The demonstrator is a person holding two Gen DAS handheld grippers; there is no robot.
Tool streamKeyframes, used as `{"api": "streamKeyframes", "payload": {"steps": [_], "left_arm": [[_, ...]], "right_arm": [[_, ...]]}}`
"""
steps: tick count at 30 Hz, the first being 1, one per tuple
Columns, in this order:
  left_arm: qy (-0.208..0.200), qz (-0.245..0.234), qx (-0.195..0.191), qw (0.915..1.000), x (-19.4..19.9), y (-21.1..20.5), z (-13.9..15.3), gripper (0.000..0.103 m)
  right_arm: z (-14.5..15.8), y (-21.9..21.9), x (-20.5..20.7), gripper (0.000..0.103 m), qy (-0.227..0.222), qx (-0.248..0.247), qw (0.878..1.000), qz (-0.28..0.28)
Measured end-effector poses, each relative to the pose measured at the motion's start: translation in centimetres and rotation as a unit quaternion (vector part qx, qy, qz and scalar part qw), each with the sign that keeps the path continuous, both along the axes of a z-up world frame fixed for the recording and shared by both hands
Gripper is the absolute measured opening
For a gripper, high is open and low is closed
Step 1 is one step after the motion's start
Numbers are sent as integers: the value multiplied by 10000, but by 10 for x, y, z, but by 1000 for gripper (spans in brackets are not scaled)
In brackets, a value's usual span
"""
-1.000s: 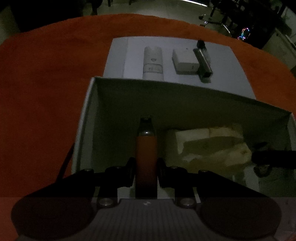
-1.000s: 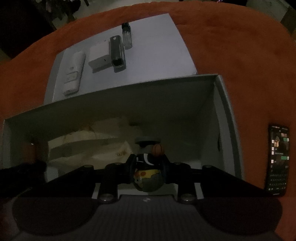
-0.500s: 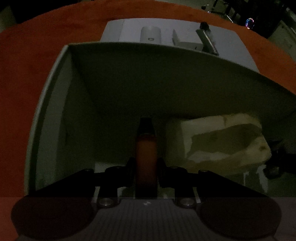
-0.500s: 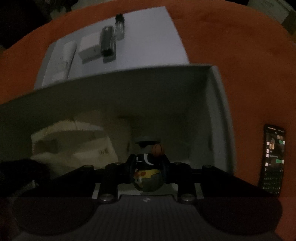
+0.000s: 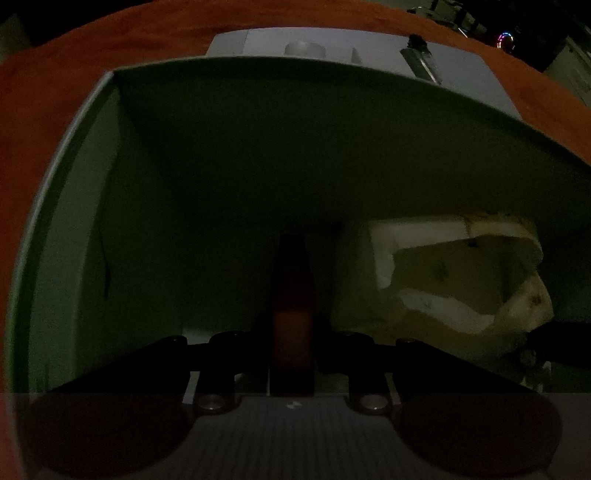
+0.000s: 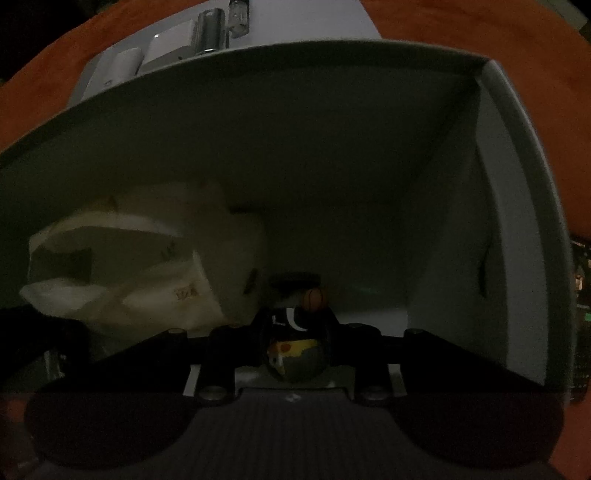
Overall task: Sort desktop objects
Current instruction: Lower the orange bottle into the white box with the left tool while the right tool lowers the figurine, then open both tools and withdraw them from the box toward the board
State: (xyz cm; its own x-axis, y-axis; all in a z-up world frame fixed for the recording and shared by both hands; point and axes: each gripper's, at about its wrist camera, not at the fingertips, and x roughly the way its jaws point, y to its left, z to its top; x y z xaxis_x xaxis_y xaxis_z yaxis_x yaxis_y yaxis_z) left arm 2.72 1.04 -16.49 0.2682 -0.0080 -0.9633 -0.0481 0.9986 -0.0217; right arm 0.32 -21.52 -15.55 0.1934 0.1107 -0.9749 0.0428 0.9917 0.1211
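The box (image 5: pixel 92 155) wall hides most of the white remote (image 5: pixel 304 48).

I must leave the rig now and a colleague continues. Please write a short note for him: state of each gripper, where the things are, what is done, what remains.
Left gripper: shut on the orange tube, held low inside the white box.
Right gripper: shut on the small figurine, also inside the box.
Crumpled paper bag already lies in the box.
Done: both items carried into the box.
Left: release both. Remote, white block, silver device and small vial wait on the grey sheet behind the box.
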Motion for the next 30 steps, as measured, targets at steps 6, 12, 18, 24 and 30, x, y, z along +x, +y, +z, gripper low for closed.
{"api": "streamKeyframes", "payload": {"steps": [6,12,18,24,30], "left_arm": [[-7,31,164,9999,-1,-1,3,28],[21,127,81,9999,-6,-1,20,39],[-189,128,17,9997,-12,2,55,42],[-519,132,-85,9985,-22,-2,93,53],[-736,135,-118,9971,-18,3,128,53]], "right_arm": [[0,0,-3,33,52,-56,10000,24],[22,-6,-9,34,15,-2,10000,-13],[62,-8,-17,35,-243,107,9996,-34],[102,-5,-26,40,-480,190,9987,-31],[139,2,-29,40,-699,218,9973,11]]}}
